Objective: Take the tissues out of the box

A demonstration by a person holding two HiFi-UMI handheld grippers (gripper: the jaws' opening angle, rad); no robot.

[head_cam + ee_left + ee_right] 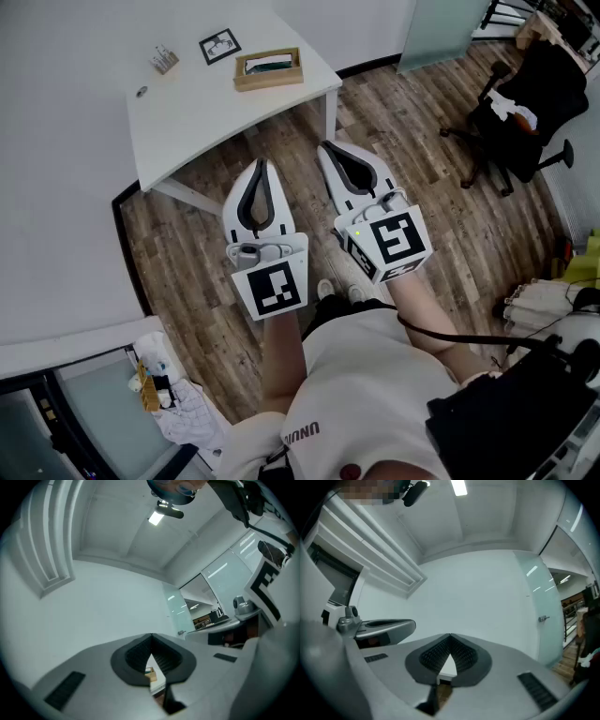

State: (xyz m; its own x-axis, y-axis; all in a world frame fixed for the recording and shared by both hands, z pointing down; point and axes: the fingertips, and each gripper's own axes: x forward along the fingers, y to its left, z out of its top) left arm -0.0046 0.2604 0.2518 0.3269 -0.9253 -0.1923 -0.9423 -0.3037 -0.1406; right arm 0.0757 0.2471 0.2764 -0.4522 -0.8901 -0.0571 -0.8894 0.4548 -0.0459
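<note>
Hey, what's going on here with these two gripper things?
A person stands before a white table, holding a gripper in each hand. The left gripper and the right gripper both have their jaws together, empty, over the wood floor short of the table. The wooden tissue box sits on the table, and neither gripper has reached it yet.

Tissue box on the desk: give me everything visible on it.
The tissue box is a low, rectangular, open-topped holder that looks like light wood, with fairly thick walls. Inside is something white with a dark teal patch, too small to make out single tissues. It sits flat and upright on the white table, near the corner at the right of the head view. Only the table touches it. A black-framed card lies apart from it, to its left.
</note>
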